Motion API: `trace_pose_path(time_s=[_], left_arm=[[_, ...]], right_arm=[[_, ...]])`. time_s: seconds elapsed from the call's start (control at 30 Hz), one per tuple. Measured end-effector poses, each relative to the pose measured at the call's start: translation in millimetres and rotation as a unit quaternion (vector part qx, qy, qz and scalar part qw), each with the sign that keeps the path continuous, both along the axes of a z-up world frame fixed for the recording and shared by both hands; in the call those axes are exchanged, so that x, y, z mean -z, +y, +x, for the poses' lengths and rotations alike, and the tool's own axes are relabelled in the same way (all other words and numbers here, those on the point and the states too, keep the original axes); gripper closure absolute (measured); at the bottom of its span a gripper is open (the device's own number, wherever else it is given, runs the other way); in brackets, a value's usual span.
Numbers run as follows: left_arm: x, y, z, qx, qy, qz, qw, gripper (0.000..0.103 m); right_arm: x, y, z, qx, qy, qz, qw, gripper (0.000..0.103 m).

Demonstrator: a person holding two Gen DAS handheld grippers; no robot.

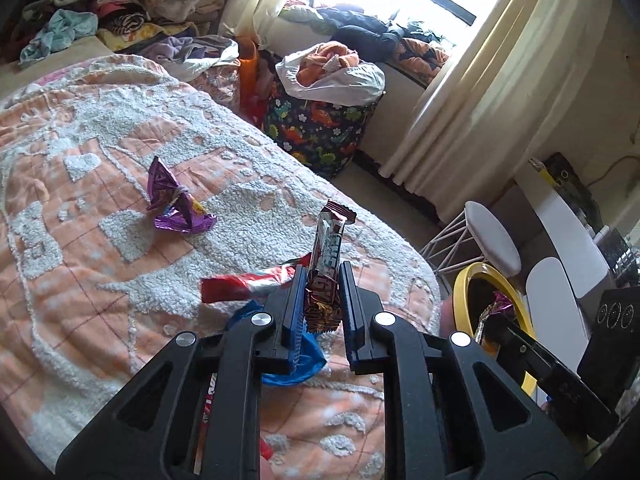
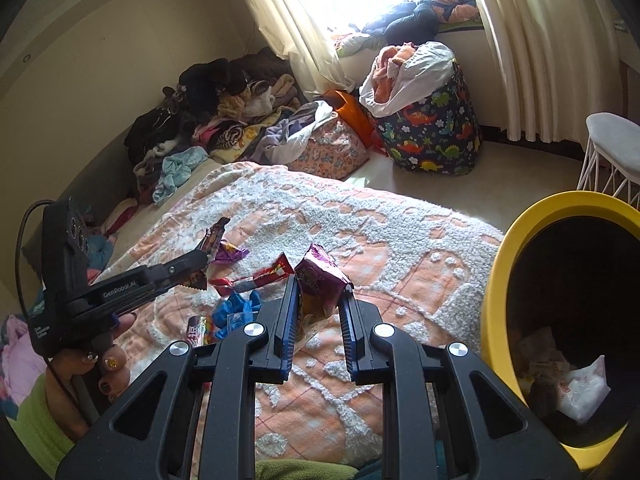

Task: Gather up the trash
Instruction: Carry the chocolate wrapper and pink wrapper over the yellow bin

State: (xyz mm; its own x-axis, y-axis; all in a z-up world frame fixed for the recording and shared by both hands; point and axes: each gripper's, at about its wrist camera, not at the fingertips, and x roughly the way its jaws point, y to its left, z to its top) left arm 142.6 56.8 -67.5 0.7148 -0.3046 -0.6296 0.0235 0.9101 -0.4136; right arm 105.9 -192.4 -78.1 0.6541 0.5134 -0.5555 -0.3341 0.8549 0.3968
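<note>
The left gripper (image 1: pixel 323 280) clamps a brown candy bar wrapper (image 1: pixel 329 248) standing upright between its narrow jaws, centre of the left wrist frame, above the peach-and-white bedspread (image 1: pixel 100 240). The right gripper (image 2: pixel 320 300) pinches a crumpled purple snack packet (image 2: pixel 318 280) at the centre of its own view. Loose on the bedspread lie a purple foil wrapper (image 1: pixel 176 204) at centre left, a red wrapper (image 1: pixel 248 282) and a blue wrapper (image 1: pixel 308 356) just beside the left jaws. A yellow-rimmed bin (image 2: pixel 516 248), with paper trash inside, fills the lower right of the right wrist frame.
</note>
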Motion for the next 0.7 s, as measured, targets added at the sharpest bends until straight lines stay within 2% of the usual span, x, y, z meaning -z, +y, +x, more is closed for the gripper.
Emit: trace_pose_path(time_s=[0.7], left_arm=[[-18,-60,-10,0.065,-0.022,0.005,0.9977,0.092]], right_arm=[[-27,-77,-15,0.067,-0.034,0.018,0.997,0.084]])
